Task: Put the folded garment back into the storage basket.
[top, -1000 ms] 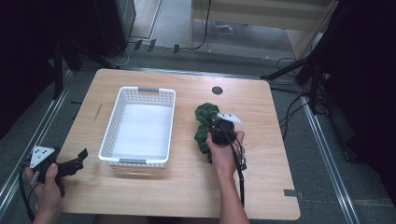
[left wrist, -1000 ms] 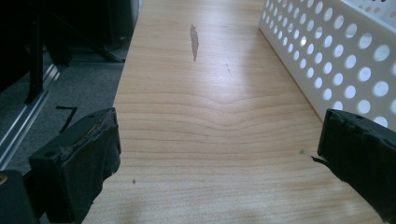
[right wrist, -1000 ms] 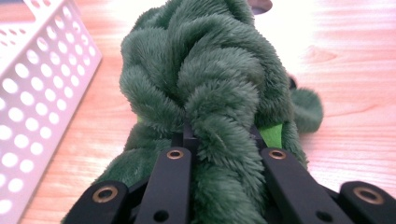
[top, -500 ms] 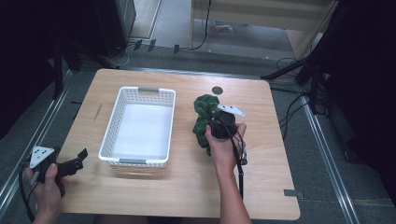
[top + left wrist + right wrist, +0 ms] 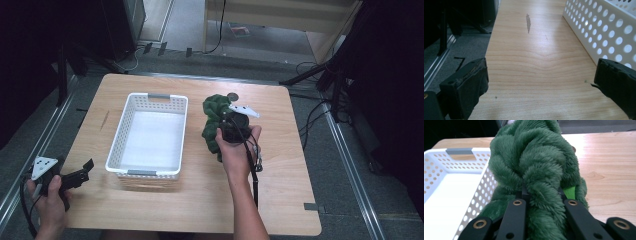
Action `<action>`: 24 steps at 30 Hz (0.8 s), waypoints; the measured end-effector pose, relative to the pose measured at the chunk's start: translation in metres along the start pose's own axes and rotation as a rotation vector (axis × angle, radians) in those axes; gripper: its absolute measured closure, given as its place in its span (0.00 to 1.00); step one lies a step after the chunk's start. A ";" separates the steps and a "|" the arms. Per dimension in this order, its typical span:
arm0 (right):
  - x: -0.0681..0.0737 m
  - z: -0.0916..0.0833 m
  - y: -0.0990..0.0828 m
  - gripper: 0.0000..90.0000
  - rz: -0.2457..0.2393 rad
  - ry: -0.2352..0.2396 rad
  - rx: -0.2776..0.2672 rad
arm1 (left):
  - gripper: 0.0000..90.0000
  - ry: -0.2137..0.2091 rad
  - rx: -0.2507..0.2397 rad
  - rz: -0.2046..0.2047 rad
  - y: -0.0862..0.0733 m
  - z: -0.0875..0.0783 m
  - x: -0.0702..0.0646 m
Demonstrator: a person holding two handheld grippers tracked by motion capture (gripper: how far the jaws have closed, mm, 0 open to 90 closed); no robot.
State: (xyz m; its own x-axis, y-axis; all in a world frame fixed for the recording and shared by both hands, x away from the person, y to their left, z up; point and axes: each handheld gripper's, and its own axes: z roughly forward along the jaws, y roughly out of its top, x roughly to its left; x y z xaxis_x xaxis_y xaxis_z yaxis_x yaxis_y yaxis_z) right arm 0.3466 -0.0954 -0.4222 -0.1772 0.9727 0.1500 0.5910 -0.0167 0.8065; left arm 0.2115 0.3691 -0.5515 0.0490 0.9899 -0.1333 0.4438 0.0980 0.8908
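Right gripper [image 5: 227, 125] clamped on green plush toy [image 5: 216, 120], plush bulging between jaws — toy lifted just right of white basket [image 5: 148, 136], above table [image 5: 280, 200]. Left gripper [image 5: 80, 175] idle at table's near-left corner, jaws wide apart, nothing between. Step judged: carry phase. Next move — swing toy over basket rim, lower inside, then release.
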 end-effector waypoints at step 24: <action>0.044 -0.006 0.024 0.89 -0.016 0.057 -0.014 | 0.00 -0.002 0.002 -0.002 0.000 0.000 0.000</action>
State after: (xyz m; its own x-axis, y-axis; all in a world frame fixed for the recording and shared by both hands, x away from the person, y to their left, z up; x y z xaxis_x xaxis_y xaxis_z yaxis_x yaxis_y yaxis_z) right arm 0.3484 -0.0542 -0.3923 -0.2314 0.9581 0.1691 0.5770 -0.0049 0.8167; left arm 0.2115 0.3695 -0.5514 0.0503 0.9895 -0.1356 0.4458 0.0993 0.8896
